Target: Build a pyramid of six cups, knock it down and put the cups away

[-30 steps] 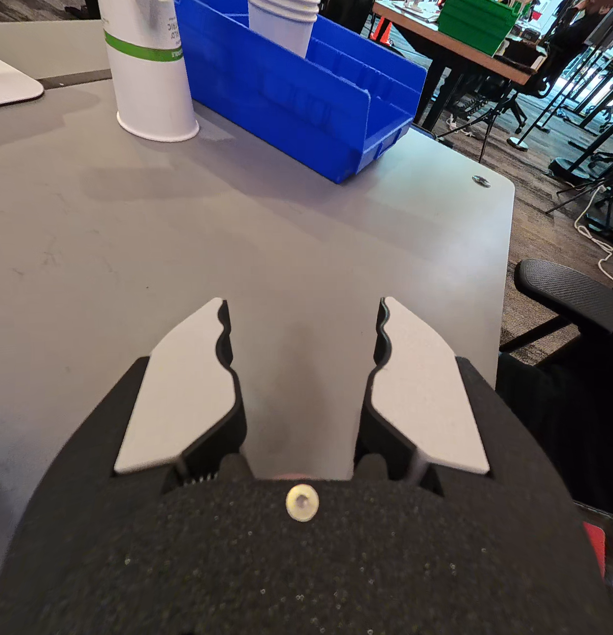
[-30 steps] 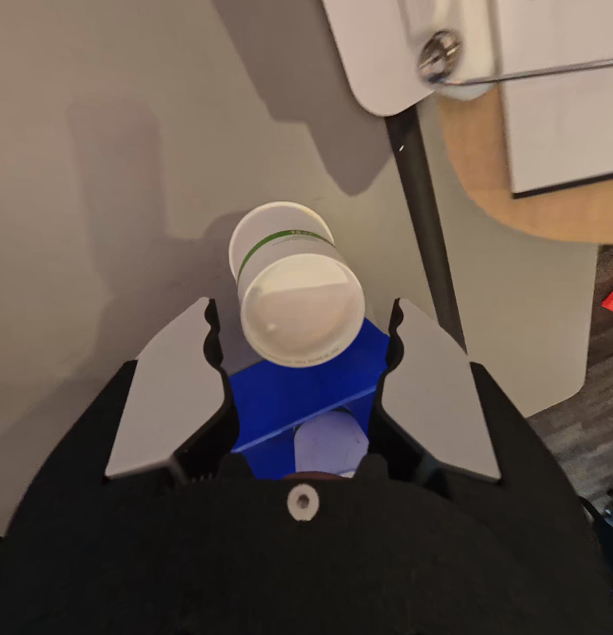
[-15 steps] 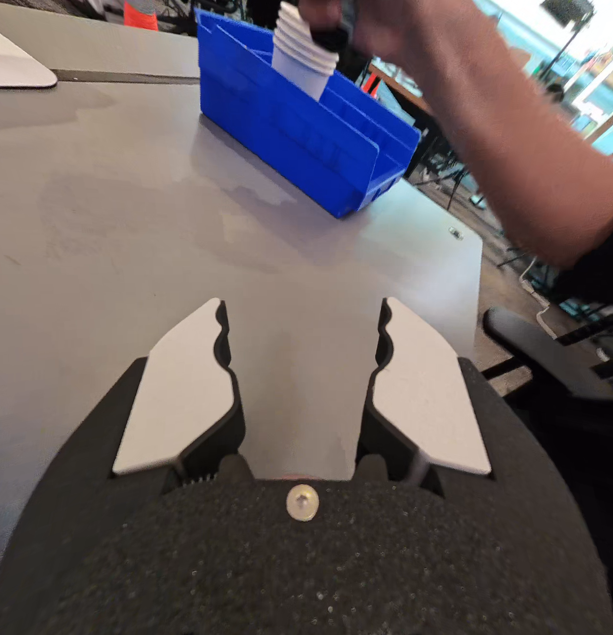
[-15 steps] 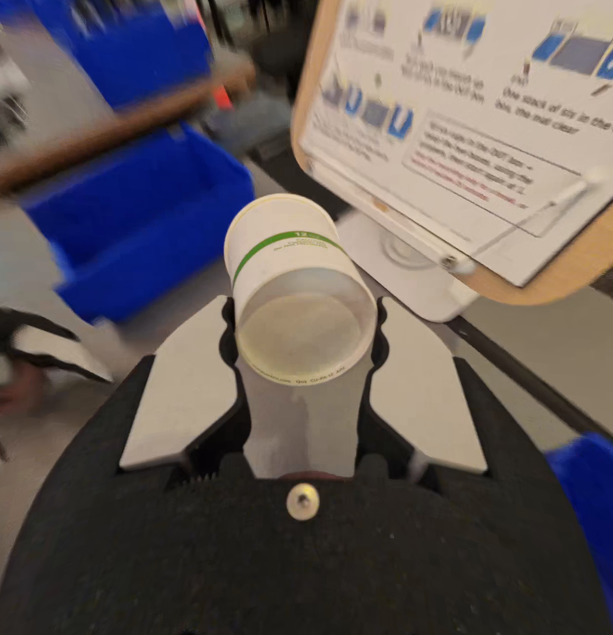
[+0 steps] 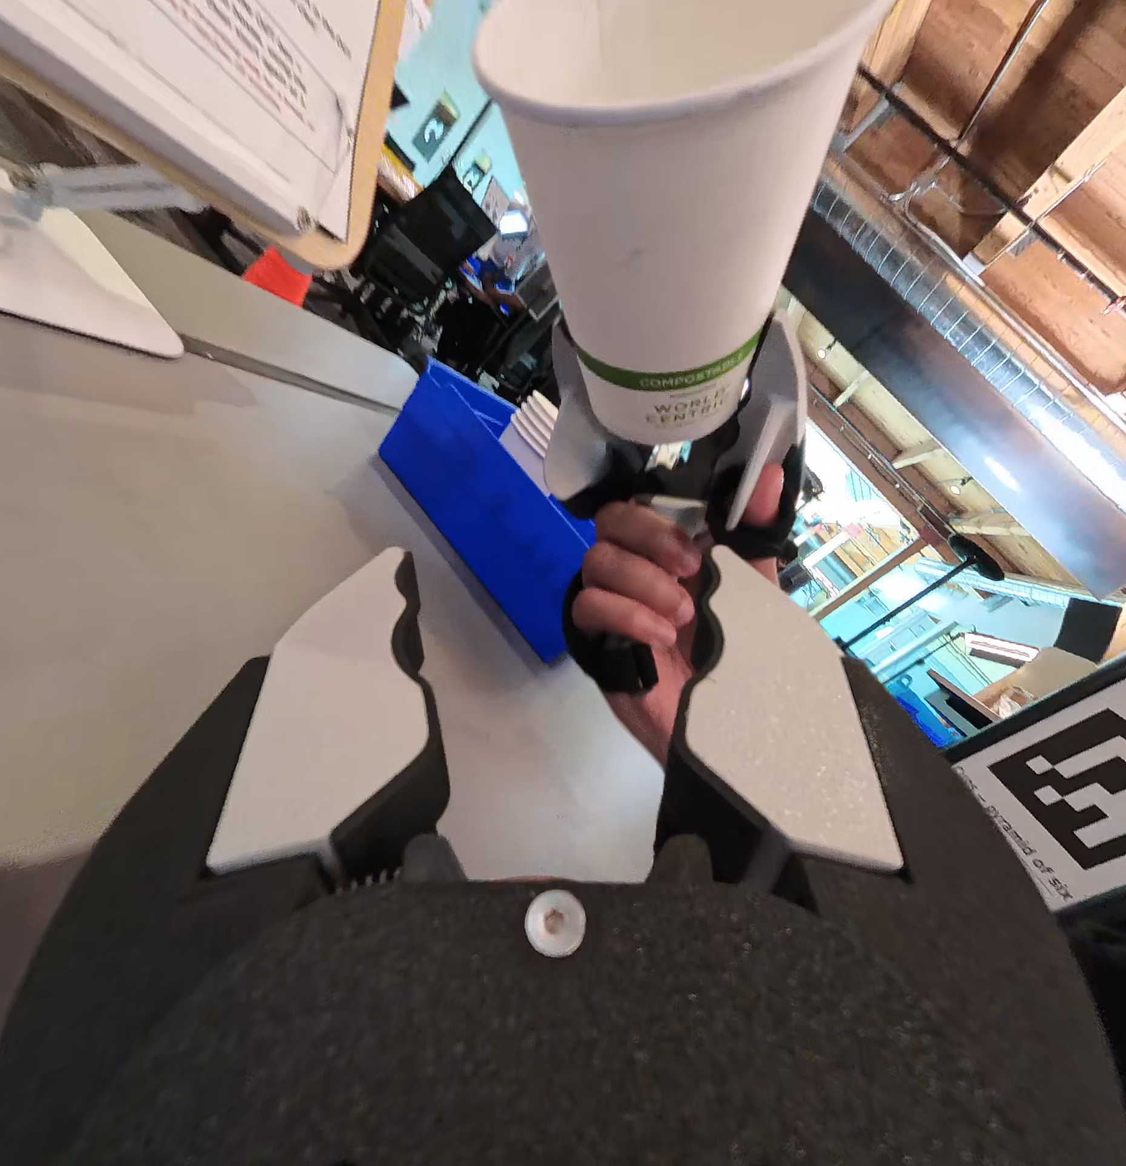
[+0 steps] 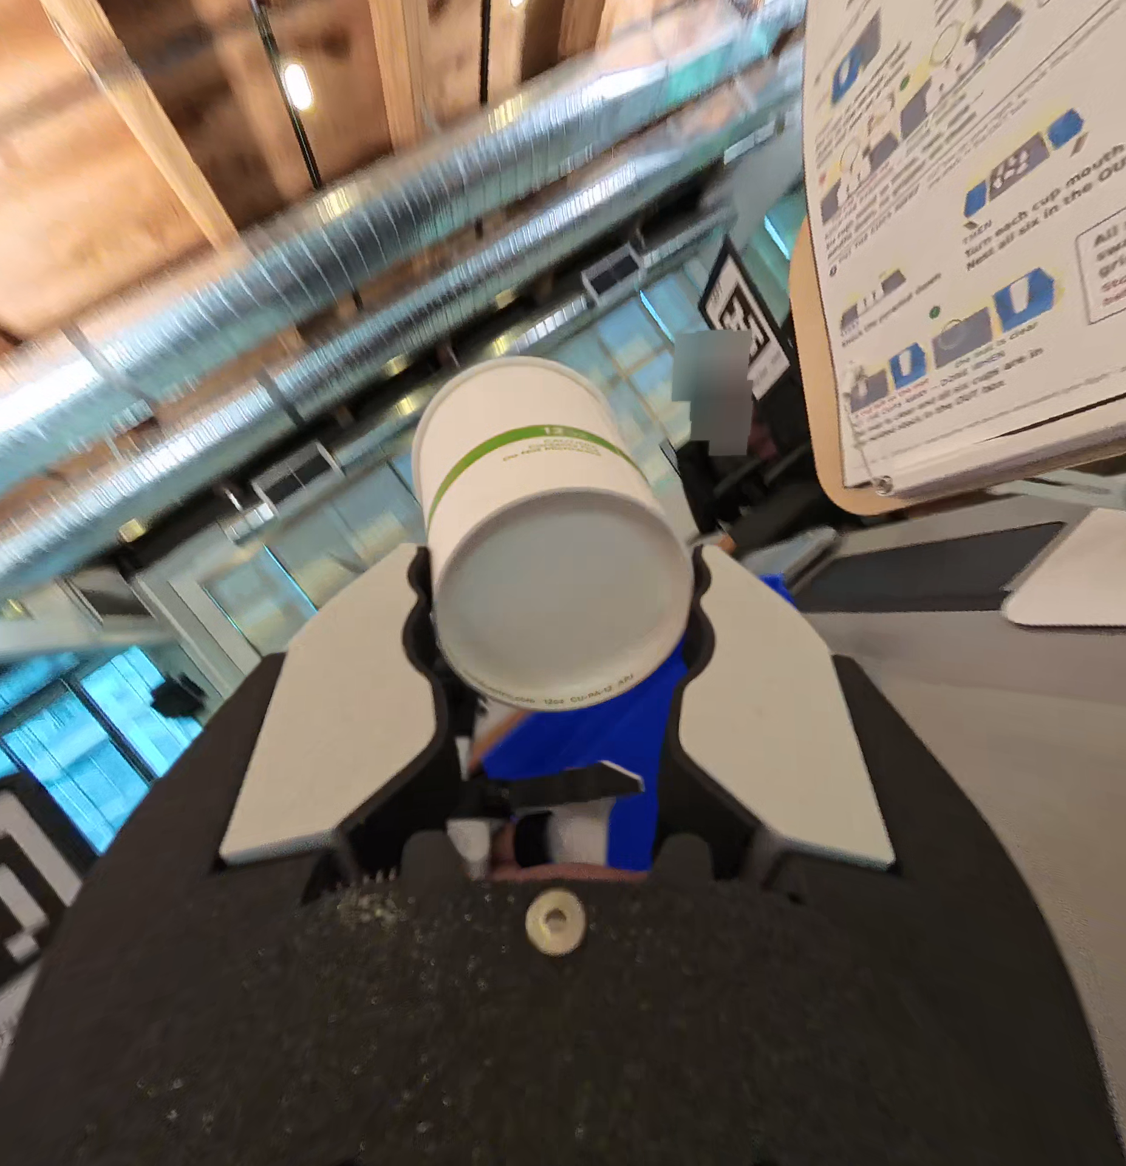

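Observation:
My right gripper (image 6: 557, 558) is shut on the base of a white paper cup with a green band (image 6: 535, 505) and holds it up in the air, mouth pointing away and upward. In the left wrist view the same cup (image 5: 661, 208) shows mouth-up, with the right gripper (image 5: 668, 429) clamped on its bottom end and a hand (image 5: 636, 606) below. My left gripper (image 5: 557, 571) is open and empty, low over the grey table (image 5: 138, 536). A stack of white cups (image 5: 532, 423) stands in the blue bin (image 5: 478, 511) behind.
An instruction board on a white stand (image 5: 188, 94) stands at the back left of the table; it also shows in the right wrist view (image 6: 977, 252). A black-and-white marker tag (image 5: 1065, 782) is at the right. The ceiling and ducts fill the background.
The right gripper has lifted the cup from beside the bin and swung it up high, turning it mouth-up. The left gripper has tilted up and stayed open.

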`<state>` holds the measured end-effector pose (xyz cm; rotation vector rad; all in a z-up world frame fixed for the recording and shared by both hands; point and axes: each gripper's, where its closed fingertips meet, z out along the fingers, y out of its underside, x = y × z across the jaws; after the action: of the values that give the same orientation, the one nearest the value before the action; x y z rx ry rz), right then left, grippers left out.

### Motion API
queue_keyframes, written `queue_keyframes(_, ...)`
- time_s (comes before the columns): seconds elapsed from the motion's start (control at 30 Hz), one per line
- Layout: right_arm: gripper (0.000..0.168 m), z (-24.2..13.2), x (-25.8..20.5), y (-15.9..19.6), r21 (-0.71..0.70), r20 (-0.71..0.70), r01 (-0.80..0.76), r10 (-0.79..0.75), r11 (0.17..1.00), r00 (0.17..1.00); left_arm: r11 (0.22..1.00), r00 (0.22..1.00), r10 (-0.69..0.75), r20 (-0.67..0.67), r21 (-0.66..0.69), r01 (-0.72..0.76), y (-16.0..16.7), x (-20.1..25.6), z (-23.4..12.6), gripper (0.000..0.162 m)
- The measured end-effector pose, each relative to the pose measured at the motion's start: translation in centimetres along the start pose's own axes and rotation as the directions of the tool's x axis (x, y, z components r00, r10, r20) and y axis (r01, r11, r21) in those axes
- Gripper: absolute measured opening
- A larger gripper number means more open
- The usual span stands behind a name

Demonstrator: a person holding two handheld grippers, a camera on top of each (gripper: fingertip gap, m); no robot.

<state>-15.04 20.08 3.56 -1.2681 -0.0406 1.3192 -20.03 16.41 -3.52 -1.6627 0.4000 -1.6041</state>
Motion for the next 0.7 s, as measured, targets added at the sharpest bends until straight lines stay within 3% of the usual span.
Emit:
queue_keyframes(0.1,0.077,0.0,-0.9,0.3,0.176,0.071,-0.126,0.115,0.976,0.991,0.997,0.999,0.035,-0.003,0.065,-0.035,-1.7,0.4,-0.9,0.084)
queue_keyframes(0.2,0.077,0.5,-1.6,1.1,0.259,0.151,-0.212,0.178,0.942,0.972,0.993,0.997,0.078,0.003,0.083,-0.078,-3.3,0.8,-1.3,0.086)
queue_keyframes(0.57,0.077,2.0,-2.0,4.0,0.232,0.183,-0.249,0.21,0.94,0.96,0.966,0.967,0.25,-0.037,0.075,-0.247,-8.1,2.8,0.2,0.109)
queue_keyframes(0.67,0.077,2.1,-2.2,4.8,0.217,0.192,-0.259,0.219,0.941,0.957,0.971,0.971,0.229,-0.073,0.089,-0.223,-8.4,3.5,1.2,0.105)
queue_keyframes(0.7,0.077,2.1,-2.4,5.1,0.207,0.197,-0.256,0.216,0.944,0.956,0.972,0.971,0.222,-0.086,0.092,-0.214,-8.5,3.7,1.5,0.095)
